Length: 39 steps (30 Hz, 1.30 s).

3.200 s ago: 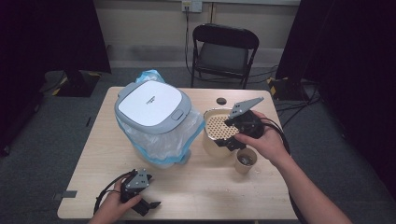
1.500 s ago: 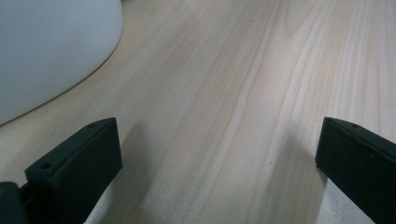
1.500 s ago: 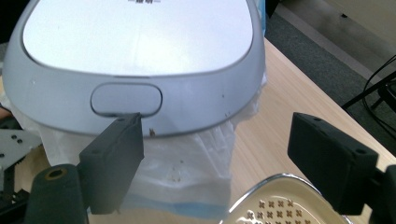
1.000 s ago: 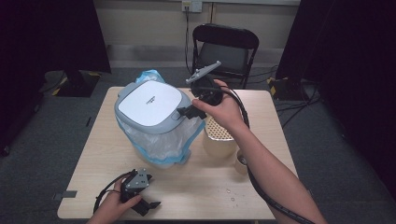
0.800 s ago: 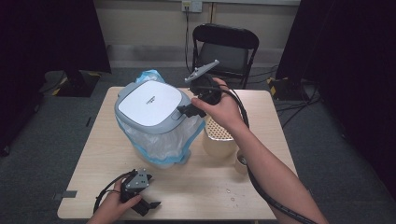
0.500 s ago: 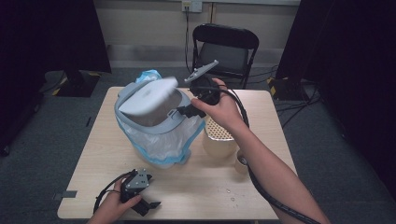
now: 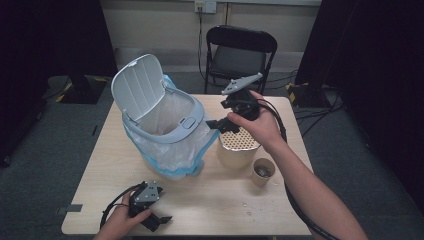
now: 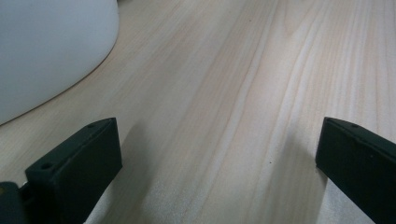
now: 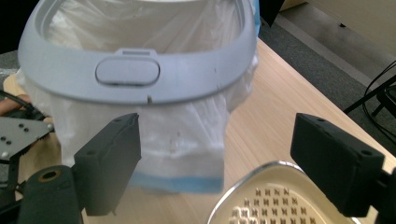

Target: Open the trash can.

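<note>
A pale grey bin lined with a blue-edged plastic bag stands on the table's left half. Its lid stands raised at the back. My right gripper hovers open just right of the bin's front rim, above a perforated metal basket. In the right gripper view the open gripper faces the rim's push button, with nothing between the jaws. My left gripper rests open on the table near the front edge; its own view shows that gripper open over bare wood.
A paper cup with something dark inside stands right of the basket. The bin's white base is close to the left gripper. A black folding chair stands behind the wooden table. Crumbs lie near the front right.
The right gripper moved from beside the basket up to the bin's front rim. The bin's lid then swung from shut to fully raised. The left gripper stayed put.
</note>
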Each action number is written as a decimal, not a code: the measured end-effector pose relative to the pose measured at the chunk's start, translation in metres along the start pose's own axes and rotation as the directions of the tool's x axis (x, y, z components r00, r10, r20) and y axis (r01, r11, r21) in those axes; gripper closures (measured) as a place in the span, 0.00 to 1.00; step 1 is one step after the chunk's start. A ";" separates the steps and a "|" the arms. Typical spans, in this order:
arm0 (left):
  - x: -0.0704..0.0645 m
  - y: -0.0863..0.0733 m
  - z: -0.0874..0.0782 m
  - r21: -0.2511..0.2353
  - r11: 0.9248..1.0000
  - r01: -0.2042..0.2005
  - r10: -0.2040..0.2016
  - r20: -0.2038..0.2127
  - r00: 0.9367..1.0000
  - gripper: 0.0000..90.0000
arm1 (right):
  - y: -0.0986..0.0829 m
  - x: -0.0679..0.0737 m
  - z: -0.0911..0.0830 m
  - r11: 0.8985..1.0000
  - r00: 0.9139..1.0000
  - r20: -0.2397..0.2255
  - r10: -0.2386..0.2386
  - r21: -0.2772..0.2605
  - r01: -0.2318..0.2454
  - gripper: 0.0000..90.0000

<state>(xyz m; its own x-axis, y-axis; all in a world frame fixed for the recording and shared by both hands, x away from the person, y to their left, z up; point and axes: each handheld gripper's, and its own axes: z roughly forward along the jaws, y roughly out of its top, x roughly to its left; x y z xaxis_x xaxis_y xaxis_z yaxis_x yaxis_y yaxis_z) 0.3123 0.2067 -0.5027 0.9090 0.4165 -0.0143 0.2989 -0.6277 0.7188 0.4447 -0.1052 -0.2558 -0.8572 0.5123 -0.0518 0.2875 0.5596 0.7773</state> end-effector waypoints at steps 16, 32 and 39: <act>0.000 0.000 0.000 -0.003 1.000 0.000 0.000 -0.003 1.000 0.00 | -0.053 -0.008 -0.022 0.998 0.998 -0.001 0.062 0.011 -0.062 0.16; 0.000 0.000 0.000 -0.004 1.000 0.000 0.000 -0.003 1.000 0.00 | -0.089 -0.013 -0.034 0.996 0.996 -0.004 0.090 0.004 -0.090 0.16; 0.000 0.000 0.000 -0.003 1.000 0.003 -0.003 -0.001 1.000 0.00 | -0.108 -0.016 -0.039 0.994 0.994 -0.003 0.111 0.010 -0.111 0.16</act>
<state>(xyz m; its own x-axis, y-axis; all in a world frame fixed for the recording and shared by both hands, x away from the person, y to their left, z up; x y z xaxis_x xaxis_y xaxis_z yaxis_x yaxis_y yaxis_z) 0.3121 0.2065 -0.5032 0.9077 0.4193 -0.0161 0.3012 -0.6243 0.7208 0.4107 -0.1993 -0.3149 -0.8212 0.5695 0.0368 0.3855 0.5059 0.7717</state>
